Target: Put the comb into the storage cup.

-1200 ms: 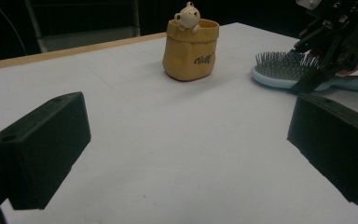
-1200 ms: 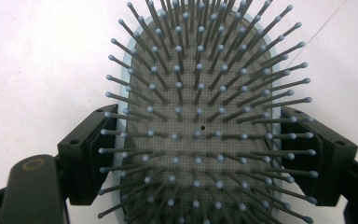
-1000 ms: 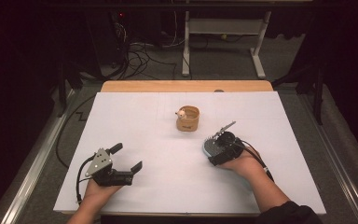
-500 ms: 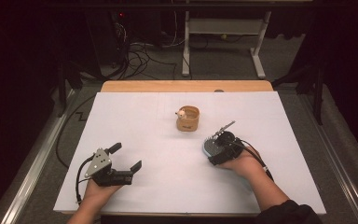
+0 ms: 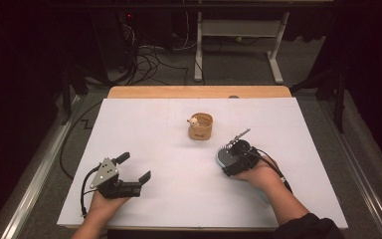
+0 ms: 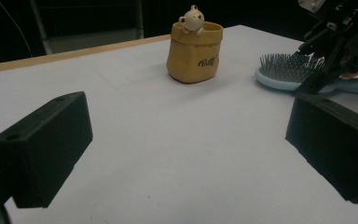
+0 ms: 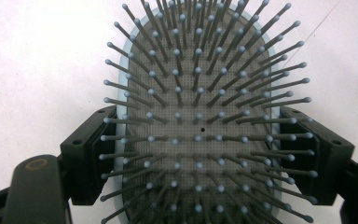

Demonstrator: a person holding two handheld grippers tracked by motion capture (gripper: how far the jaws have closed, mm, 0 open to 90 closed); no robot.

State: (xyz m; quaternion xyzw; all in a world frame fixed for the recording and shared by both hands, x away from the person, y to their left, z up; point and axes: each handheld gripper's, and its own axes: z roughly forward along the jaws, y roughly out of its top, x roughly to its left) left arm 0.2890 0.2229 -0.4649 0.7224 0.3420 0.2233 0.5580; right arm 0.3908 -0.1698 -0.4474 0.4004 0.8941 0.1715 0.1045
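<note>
White paper is covering the worktop point(image 5: 179, 199), with cables lying on the dark floor beyond it. Left tool point(image 5: 129, 169) is resting on the sheet with its jaws standing wide apart on nothing. Right tool point(image 5: 231, 159) is pressing its jaws against both sides of the brush point(image 7: 200, 116), whose bristles are pointing up and whose head is lying on the sheet. Just beyond the right tool, a pot point(image 5: 200, 126) is standing upright, a small bear point(image 6: 192, 19) peeking over its rim.
</note>
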